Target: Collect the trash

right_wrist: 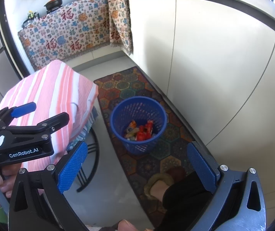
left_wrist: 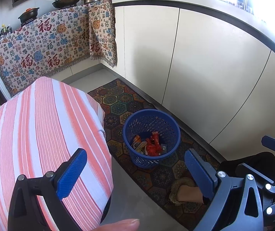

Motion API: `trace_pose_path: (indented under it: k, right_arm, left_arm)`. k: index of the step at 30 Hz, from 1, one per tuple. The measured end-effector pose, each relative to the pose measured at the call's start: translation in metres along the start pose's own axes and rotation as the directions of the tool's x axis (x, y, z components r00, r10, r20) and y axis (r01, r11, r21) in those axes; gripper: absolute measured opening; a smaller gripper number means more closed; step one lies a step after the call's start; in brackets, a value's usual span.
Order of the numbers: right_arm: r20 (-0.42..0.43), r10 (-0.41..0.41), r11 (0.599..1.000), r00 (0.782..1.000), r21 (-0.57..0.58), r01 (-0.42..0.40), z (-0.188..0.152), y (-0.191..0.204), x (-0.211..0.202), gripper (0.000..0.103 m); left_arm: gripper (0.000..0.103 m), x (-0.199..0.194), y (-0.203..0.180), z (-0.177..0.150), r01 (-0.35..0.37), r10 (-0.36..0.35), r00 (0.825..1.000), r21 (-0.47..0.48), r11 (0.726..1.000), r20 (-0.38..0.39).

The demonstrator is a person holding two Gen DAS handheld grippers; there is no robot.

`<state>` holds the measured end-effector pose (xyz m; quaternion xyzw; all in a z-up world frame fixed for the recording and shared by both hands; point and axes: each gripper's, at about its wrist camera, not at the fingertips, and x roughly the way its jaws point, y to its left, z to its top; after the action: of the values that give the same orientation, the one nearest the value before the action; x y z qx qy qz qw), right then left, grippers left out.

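A blue mesh basket (left_wrist: 147, 160) stands on the patterned rug, below and ahead of both grippers. Inside lie red and orange snack wrappers (left_wrist: 152, 144). My left gripper (left_wrist: 135, 171) is open with nothing between its blue pads, over the edge of the striped table and the floor. In the right wrist view the same basket (right_wrist: 137, 147) holds the wrappers (right_wrist: 140, 131). My right gripper (right_wrist: 137, 166) is open and empty above the rug. The left gripper (right_wrist: 48, 111) shows there at the left, open over the striped cloth.
A small table under a pink-and-white striped cloth (left_wrist: 41, 134) stands left of the basket. Cream cabinet doors (left_wrist: 205, 67) line the right side. A person's slippered foot (left_wrist: 185, 192) rests on the rug (left_wrist: 118, 100). Pots sit on a cloth-draped counter (left_wrist: 46, 44) at the back.
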<state>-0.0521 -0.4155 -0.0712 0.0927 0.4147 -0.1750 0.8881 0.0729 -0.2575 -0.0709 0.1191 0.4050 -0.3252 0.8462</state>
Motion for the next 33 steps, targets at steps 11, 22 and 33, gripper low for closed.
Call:
trace_pose_path:
  k: [11,22,33]
  right_arm:
    - [-0.001,0.000,1.000,1.000,0.001,0.000,0.0000,-0.0008,-0.0001,0.103]
    - [-0.008,-0.002,1.000,1.000,0.006,0.002,-0.0026,-0.0027,0.0019,0.103]
    - [-0.013,-0.003,1.000,1.000,0.015,0.003,-0.0024,-0.0061,0.0026,0.103]
  left_arm:
    - [0.103,0.0016,-0.0006,-0.0014,0.002,-0.002,1.000,0.006,1.000,-0.005]
    - [0.103,0.0032,-0.0016,-0.0011,0.005,-0.005,1.000,0.013,1.000,-0.010]
    - [0.103,0.0032,-0.0032,-0.0023,0.008,-0.008,1.000,0.027,1.000,-0.013]
